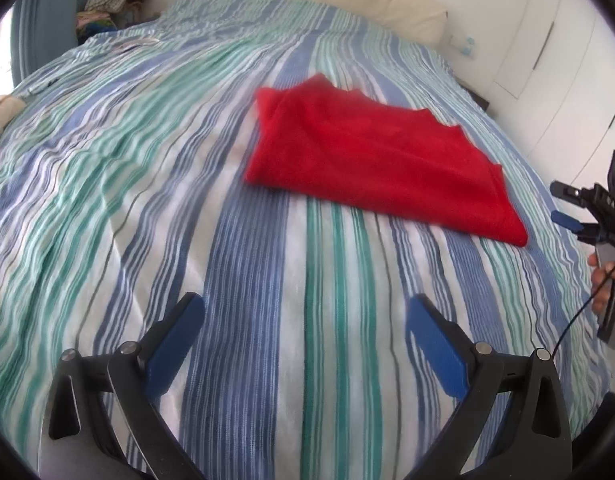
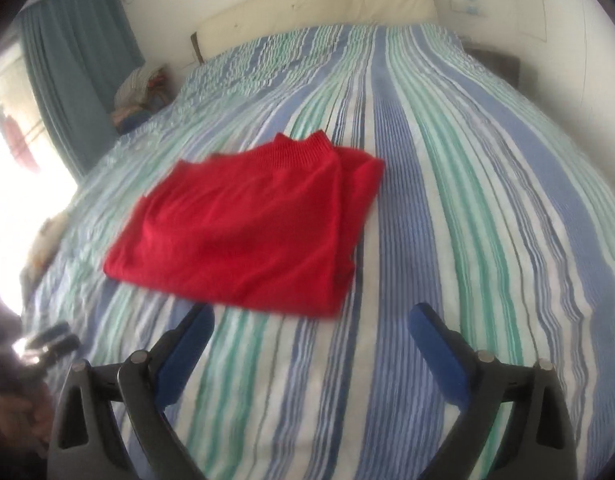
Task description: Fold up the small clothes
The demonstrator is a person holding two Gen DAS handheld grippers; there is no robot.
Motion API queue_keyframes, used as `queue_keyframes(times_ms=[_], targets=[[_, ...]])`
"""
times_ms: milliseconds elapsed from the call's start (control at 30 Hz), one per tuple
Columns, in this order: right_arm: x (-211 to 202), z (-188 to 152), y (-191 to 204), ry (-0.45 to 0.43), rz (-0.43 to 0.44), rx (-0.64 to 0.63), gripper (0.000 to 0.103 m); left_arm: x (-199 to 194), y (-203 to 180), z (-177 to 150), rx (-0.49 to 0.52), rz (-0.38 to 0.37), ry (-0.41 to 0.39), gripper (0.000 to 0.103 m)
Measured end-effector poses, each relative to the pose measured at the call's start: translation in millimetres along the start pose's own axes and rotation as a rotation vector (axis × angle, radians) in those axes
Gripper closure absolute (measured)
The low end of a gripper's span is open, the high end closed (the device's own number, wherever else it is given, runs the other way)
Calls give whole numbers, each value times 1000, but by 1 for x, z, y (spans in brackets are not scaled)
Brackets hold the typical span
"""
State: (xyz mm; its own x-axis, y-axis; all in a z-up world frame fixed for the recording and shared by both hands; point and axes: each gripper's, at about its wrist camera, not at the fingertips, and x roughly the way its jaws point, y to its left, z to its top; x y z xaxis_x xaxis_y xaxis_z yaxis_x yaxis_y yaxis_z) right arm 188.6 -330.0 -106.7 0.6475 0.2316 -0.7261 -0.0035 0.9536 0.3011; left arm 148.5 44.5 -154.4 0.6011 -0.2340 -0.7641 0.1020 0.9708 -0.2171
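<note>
Red sweater [image 2: 247, 224]: folded flat on bed [image 2: 447, 240], ahead of both sets of jaws. Left gripper [image 1: 303, 320], right gripper [image 2: 311, 326]: released, empty. Folding apparently finished.

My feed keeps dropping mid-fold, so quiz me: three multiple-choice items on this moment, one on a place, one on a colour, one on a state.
1. Where does the garment lie?
A. on the striped bedspread
B. on the floor
C. on the pillow

2. What colour is the garment?
A. grey
B. red
C. yellow

3. How do the two hand-held grippers stand?
A. both open, holding nothing
B. left shut on the garment
C. both shut on the garment

Key:
1 A: the red garment rests flat on the striped bedspread, short of the pillow.
2 B: it is plainly red in both views.
3 A: the left hand-held gripper and the right hand-held gripper show spread fingers with only bedspread between them.
</note>
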Motion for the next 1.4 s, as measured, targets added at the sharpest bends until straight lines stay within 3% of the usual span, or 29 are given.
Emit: queue_keyframes(times_ms=[67, 133, 300, 333, 367, 400, 467, 567, 667, 767, 900, 967, 1033, 1067, 1167, 1233, 1300, 1400], targets=[[27, 30, -17, 25, 64, 99, 7, 9, 8, -16, -2, 19, 21, 2], [59, 48, -35, 41, 58, 181, 15, 18, 7, -23, 19, 55, 68, 2], [127, 43, -56, 101, 83, 378, 19, 22, 1, -16, 62, 55, 59, 2], [130, 42, -54, 100, 59, 372, 37, 22, 3, -15, 56, 55, 60, 2], [129, 44, -53, 100, 45, 356, 86, 22, 5, -12, 43, 53, 57, 2], [129, 48, -53, 120, 70, 364, 93, 20, 8, -8, 25, 49, 49, 2], [117, 60, -43, 132, 34, 345, 94, 13, 19, -3, -15, 46, 17, 2], [88, 91, 2, 101, 36, 217, 94, 1, 37, 9, -59, 86, -46, 2], [72, 125, 65, 79, 123, 121, 94, -11, 56, 17, -73, 147, -112, 2], [84, 145, 139, 116, 195, 34, 94, -14, 77, 20, -103, 185, -125, 2], [135, 134, 229, 195, 197, -106, 93, -14, 104, 20, -195, 187, -111, 2], [171, 119, 259, 263, 209, -155, 82, -18, 112, 20, -222, 195, -113, 2], [198, 101, 268, 363, 294, -97, 66, -23, 119, 20, -240, 203, -126, 2], [202, 94, 265, 385, 347, -39, 66, -27, 122, 20, -250, 200, -135, 2], [183, 90, 257, 328, 437, -8, 66, -32, 130, 23, -276, 187, -155, 2], [163, 94, 258, 276, 377, -113, 66, -31, 133, 24, -286, 181, -155, 2], [151, 92, 259, 245, 230, -272, 66, -28, 134, 24, -297, 170, -144, 2], [161, 70, 262, 290, 153, -405, 71, -24, 134, 21, -308, 153, -125, 2]])
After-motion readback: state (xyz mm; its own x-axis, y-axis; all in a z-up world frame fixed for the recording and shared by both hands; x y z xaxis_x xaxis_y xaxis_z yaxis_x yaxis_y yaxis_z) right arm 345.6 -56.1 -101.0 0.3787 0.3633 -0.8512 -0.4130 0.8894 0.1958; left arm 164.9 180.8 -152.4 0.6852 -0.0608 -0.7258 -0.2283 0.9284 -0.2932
